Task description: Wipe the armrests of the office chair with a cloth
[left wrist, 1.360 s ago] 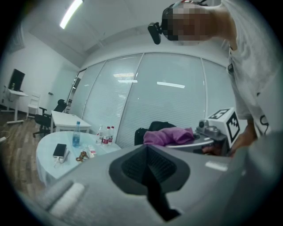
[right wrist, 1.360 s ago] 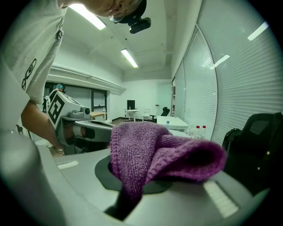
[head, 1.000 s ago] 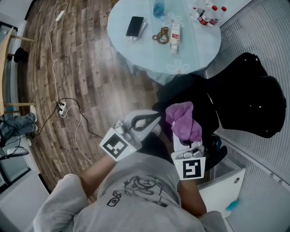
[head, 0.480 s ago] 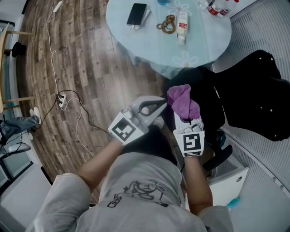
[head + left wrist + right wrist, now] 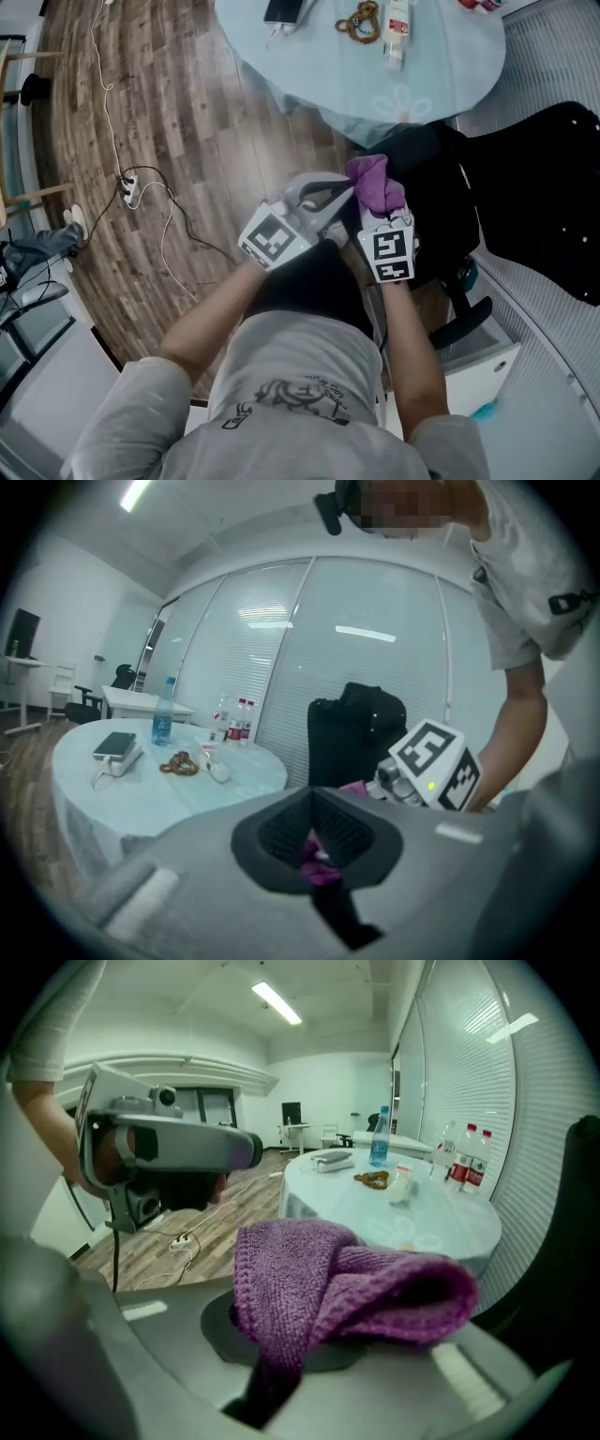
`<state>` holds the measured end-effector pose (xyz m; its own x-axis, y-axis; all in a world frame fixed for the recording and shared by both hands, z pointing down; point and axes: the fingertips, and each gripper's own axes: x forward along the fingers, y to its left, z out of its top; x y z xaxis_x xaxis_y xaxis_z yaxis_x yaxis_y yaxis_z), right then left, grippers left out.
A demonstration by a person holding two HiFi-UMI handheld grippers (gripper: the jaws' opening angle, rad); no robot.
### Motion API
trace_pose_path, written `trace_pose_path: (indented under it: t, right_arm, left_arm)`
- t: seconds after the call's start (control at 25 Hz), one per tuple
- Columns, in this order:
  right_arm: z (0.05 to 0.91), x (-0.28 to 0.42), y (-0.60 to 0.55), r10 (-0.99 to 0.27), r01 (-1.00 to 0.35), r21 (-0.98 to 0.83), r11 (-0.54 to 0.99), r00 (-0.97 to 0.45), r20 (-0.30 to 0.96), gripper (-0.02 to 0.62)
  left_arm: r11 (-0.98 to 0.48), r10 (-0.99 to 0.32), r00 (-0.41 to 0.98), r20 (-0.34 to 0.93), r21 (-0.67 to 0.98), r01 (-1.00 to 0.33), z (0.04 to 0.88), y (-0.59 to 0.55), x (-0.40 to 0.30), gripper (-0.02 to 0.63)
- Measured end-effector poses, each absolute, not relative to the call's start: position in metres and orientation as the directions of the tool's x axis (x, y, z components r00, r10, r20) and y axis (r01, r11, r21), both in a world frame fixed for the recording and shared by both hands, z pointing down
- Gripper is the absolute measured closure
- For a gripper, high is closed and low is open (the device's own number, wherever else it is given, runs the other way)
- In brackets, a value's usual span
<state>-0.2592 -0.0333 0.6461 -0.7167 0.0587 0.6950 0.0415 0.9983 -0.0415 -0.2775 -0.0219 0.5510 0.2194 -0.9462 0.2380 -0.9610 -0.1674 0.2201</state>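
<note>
Black office chair (image 5: pixel 530 187) sits at the right, the purple cloth (image 5: pixel 377 181) hangs bunched beside it, clamped in the right claw (image 5: pixel 382 210) with the left claw (image 5: pixel 341 196) nipping its edge, so smooth a flat pad, release left, then press firmly along each armrest.

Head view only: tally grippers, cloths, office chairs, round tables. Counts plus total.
grippers: 2 (left gripper, right gripper)
purple cloth: 1
office chair: 1
round table: 1
total: 5
</note>
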Motion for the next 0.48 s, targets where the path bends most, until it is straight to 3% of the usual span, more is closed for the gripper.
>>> trace_pose_path:
  t: [0.48]
  right_arm:
    - [0.665, -0.258, -0.038, 0.111, 0.116, -0.039, 0.993, -0.719, 0.686, 0.563]
  left_arm:
    - [-0.176, -0.93, 0.244, 0.274, 0.249, -0.952, 0.574, -0.022, -0.27, 0.604]
